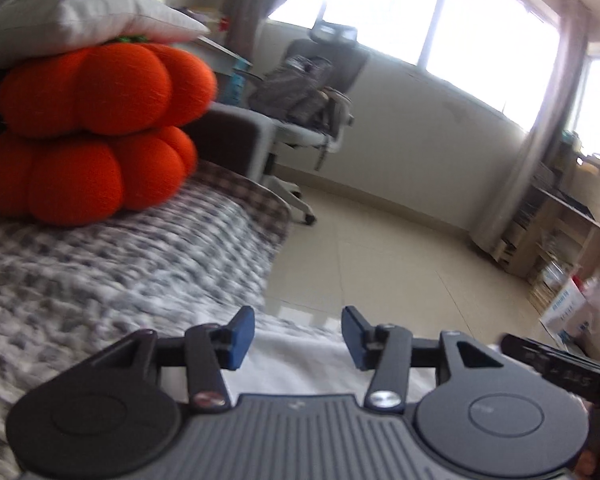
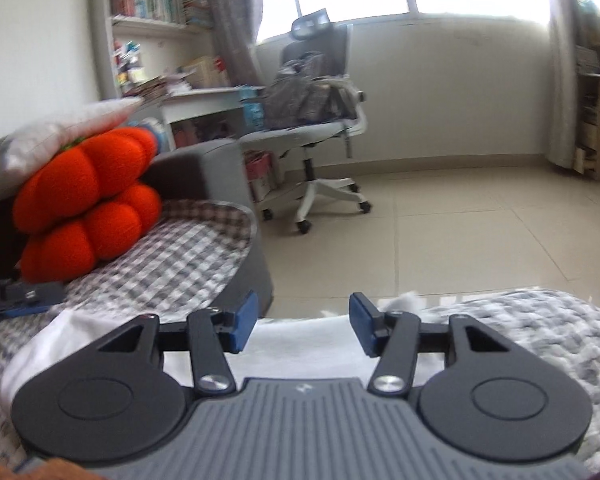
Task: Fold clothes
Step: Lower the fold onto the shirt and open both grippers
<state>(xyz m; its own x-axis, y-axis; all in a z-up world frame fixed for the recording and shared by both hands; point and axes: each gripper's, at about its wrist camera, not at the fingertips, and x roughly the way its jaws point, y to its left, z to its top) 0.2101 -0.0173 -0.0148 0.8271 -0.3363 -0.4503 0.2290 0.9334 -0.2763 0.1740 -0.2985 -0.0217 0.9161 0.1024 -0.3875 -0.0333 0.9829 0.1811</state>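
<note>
A white garment point(image 1: 296, 360) lies flat on the checked bed cover point(image 1: 120, 264), just below my left gripper point(image 1: 298, 338). That gripper's blue pads stand apart with nothing between them. In the right wrist view the same white garment point(image 2: 296, 344) lies under my right gripper point(image 2: 302, 326), whose pads are also apart and empty. A fold of the white cloth point(image 2: 48, 340) bulges at the left of that view. The left gripper point(image 2: 16, 300) shows there at the left edge, and part of the right gripper point(image 1: 560, 364) shows at the right edge of the left wrist view.
Two orange pumpkin cushions point(image 1: 96, 128) are stacked on the bed under a grey pillow point(image 1: 80, 16). Beyond the bed edge lie a tiled floor point(image 2: 480, 232), an office chair point(image 2: 320, 120) with a bag on it, a desk, bookshelves and curtained windows.
</note>
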